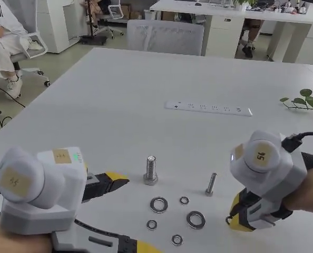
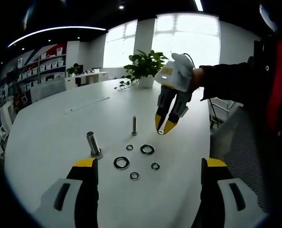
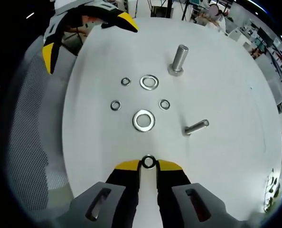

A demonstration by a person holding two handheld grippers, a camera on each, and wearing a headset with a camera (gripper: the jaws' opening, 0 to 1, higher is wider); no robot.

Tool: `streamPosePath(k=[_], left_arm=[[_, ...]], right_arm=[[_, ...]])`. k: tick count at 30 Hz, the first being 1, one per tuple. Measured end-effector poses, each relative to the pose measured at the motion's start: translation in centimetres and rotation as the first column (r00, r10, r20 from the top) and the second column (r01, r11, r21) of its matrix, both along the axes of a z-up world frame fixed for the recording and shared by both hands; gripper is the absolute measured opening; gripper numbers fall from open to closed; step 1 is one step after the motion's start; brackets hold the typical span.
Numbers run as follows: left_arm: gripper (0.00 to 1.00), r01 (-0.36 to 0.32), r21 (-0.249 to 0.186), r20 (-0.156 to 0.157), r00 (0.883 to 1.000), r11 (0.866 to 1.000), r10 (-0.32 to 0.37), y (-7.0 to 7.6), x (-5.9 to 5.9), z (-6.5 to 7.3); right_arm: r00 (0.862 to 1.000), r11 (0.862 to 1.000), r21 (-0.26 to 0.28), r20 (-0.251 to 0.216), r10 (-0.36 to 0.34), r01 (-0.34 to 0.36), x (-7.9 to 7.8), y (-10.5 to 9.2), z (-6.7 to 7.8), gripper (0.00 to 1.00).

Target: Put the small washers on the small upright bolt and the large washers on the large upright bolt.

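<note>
1. Head view: my right gripper (image 1: 233, 213) hangs just right of the small bolt (image 1: 211, 184), which stands upright. I cannot tell its jaws here.
2. Left gripper view: my left gripper (image 2: 149, 164) is wide apart and empty, farther from the small bolt than the right one.
3. Right gripper view: the narrow jaws pinch a small washer (image 3: 148, 162), which the head view hides. The small bolt is ahead of them, slightly right.

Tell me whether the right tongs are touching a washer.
Touching. The right gripper view shows the right tongs closed on a washer, with the ring pinched between them and its upper edge standing out past them.
</note>
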State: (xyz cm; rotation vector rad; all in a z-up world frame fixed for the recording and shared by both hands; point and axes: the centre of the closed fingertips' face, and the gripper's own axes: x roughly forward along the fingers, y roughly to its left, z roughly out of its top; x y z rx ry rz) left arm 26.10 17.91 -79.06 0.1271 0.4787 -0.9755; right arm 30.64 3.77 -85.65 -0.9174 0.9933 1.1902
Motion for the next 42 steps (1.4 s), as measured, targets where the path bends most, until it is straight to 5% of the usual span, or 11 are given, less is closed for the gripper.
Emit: streamPosePath(k=[26, 42], left_arm=[[0.9, -0.001, 0.002, -0.004, 1.0, 1.0, 0.001, -0.1, -0.1, -0.1], [0.89, -0.001, 0.001, -0.007, 1.0, 1.0, 0.001, 0.0, 0.0, -0.2]], right_arm=[[0.994, 0.998, 0.064, 0.113, -0.008, 0.001, 2.6, 1.3, 5.7, 0.14], [0.99, 0.998, 0.064, 0.138, 0.007, -0.016, 5.0, 2.7, 6.6, 0.14]])
